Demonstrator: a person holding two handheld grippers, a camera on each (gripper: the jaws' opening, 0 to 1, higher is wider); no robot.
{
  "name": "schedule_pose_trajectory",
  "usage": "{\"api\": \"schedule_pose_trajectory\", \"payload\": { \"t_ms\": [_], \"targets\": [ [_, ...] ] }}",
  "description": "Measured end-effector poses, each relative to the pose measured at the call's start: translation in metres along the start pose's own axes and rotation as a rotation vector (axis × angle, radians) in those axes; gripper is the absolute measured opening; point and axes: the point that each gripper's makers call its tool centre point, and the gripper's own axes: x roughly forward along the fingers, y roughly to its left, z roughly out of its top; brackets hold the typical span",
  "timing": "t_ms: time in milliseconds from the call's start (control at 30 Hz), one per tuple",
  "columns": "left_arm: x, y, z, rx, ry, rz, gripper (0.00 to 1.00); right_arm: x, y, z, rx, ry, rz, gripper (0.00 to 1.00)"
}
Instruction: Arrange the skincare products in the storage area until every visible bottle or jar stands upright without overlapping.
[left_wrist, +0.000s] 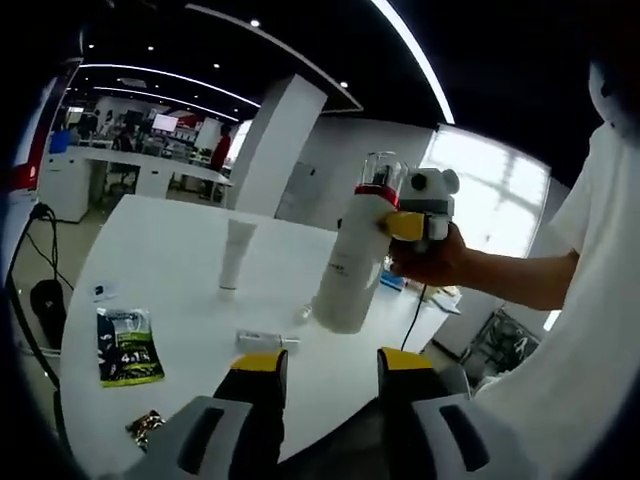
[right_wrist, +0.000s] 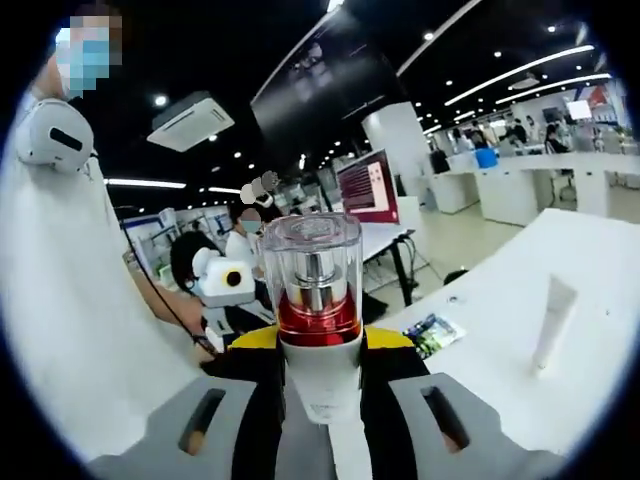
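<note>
My right gripper (right_wrist: 322, 350) clamps the pump bottle (left_wrist: 352, 270) above the table (left_wrist: 180, 250), ready to stand it; left fingers (left_wrist: 258, 368) wait wide.

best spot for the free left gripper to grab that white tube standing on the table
Grip the tube across its flat upper body, coming level from the side. It stands upright on its narrow cap, so it probably tips easily; close gently. The left gripper is open.

Wide bare table (left_wrist: 180, 250) is left around the upright tube (left_wrist: 236, 254). The near edge is occupied by a green packet (left_wrist: 128, 346), a small flat tube (left_wrist: 266, 340) and a wrapper (left_wrist: 146, 425).
</note>
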Motion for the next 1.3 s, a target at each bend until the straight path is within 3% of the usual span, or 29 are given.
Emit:
{"api": "schedule_pose_trajectory", "payload": {
  "t_ms": [233, 400, 667, 867, 933, 1000, 1300],
  "targets": [
    [0.005, -0.02, 0.01, 0.038, -0.017, -0.078, 0.58, 0.014, 0.029, -0.005, -0.037, 0.055, 0.115, 0.25],
    [0.009, -0.039, 0.019, 0.05, -0.031, -0.157, 0.59, 0.023, 0.042, -0.009, -0.041, 0.078, 0.165, 0.25],
    [0.01, -0.049, 0.016, 0.065, -0.013, -0.197, 0.53, 0.036, 0.056, -0.009, -0.038, 0.088, 0.235, 0.25],
    [0.007, -0.051, 0.02, 0.018, -0.05, -0.23, 0.51, 0.049, 0.066, -0.013, -0.024, 0.11, 0.303, 0.25],
    [0.006, -0.051, 0.018, 0.023, -0.046, -0.23, 0.47, 0.051, 0.066, -0.014, -0.024, 0.112, 0.305, 0.25],
    [0.005, -0.049, 0.016, 0.046, -0.041, -0.228, 0.37, 0.055, 0.07, -0.014, -0.026, 0.119, 0.312, 0.25],
    [0.006, -0.053, 0.015, 0.061, -0.061, -0.263, 0.36, 0.056, 0.073, -0.014, -0.013, 0.115, 0.326, 0.25]
  ]
}}
